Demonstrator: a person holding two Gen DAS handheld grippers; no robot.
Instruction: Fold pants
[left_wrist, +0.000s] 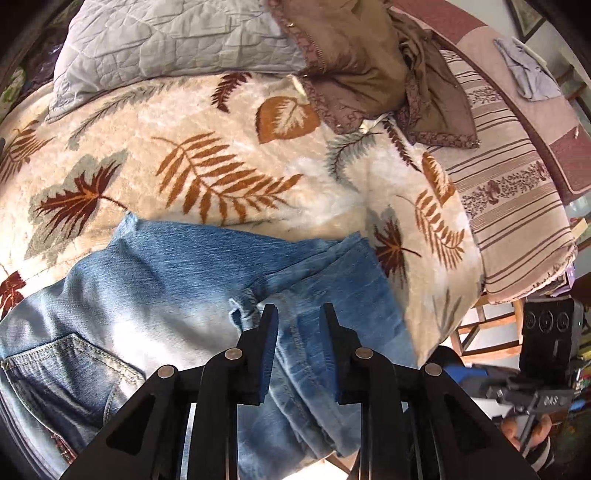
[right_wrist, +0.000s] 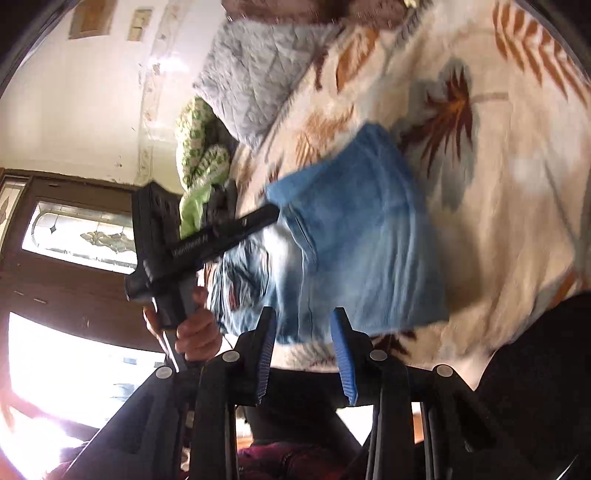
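Faded blue jeans (left_wrist: 192, 291) lie folded on a cream blanket with leaf print (left_wrist: 221, 147); a back pocket shows at lower left. My left gripper (left_wrist: 298, 314) is open and empty, its jaws just above the jeans near the crotch seam. In the right wrist view the jeans (right_wrist: 354, 236) lie folded on the same blanket (right_wrist: 517, 184). My right gripper (right_wrist: 303, 317) is open and empty, over the near edge of the jeans. The left gripper's body (right_wrist: 207, 236) shows in that view, held by a hand at the jeans' left end.
A grey quilted pillow (left_wrist: 166, 40) and a brown garment (left_wrist: 362, 66) lie at the far side of the bed. A striped cushion (left_wrist: 509, 199) lies at the right. A green patterned cloth (right_wrist: 199, 147) sits beside the pillow. A wooden door with glass (right_wrist: 81, 236) stands beyond.
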